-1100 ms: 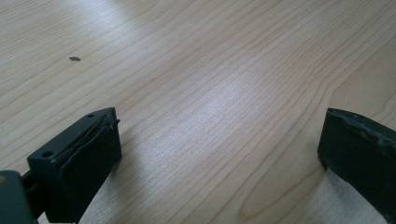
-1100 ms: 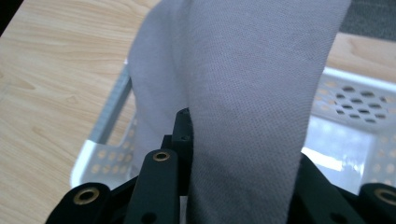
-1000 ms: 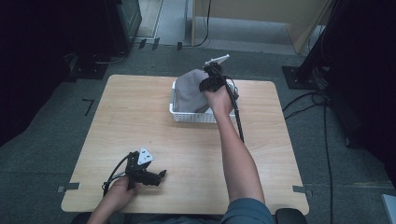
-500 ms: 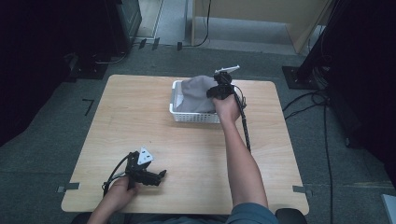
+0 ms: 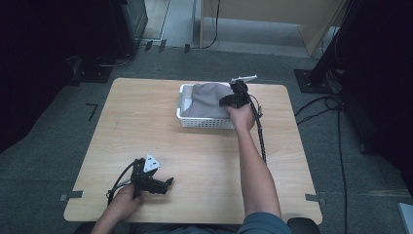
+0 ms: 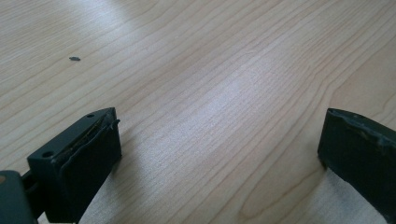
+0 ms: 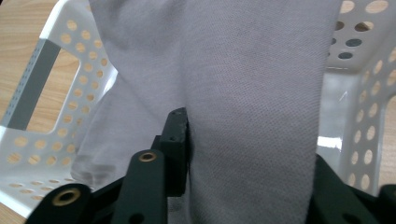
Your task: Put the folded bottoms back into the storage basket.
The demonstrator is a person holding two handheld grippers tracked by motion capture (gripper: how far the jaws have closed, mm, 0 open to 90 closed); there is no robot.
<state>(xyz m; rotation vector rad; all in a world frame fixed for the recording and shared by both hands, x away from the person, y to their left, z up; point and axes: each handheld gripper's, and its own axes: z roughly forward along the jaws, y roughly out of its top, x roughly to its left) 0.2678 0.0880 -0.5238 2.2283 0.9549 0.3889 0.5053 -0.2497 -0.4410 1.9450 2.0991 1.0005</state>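
Observation:
A grey cloth (image 5: 207, 100) lies heaped in a white perforated basket (image 5: 204, 122) at the far middle of the wooden table (image 5: 141, 117). My right gripper (image 5: 226, 101) is at the basket's right end, low over the cloth. In the right gripper view a broad fold of the grey cloth (image 7: 261, 70) fills the gap of my right gripper (image 7: 252, 154). The jaws have just been opening, and the fold still lies against the pads. The basket wall (image 7: 46, 60) shows on both sides. My left gripper (image 5: 168, 184) rests near the table's front left, open, with bare wood between the jaws of the left gripper (image 6: 219, 140).
A black cable (image 5: 260, 136) trails from the right gripper along the forearm over the table's right part. A small dark speck (image 6: 74, 58) lies on the wood ahead of the left gripper. Dark stands and cables sit on the floor around the table.
My right hand has come down and a little to the right, and the cloth has sunk from a raised heap into the basket. The left gripper has stayed put.

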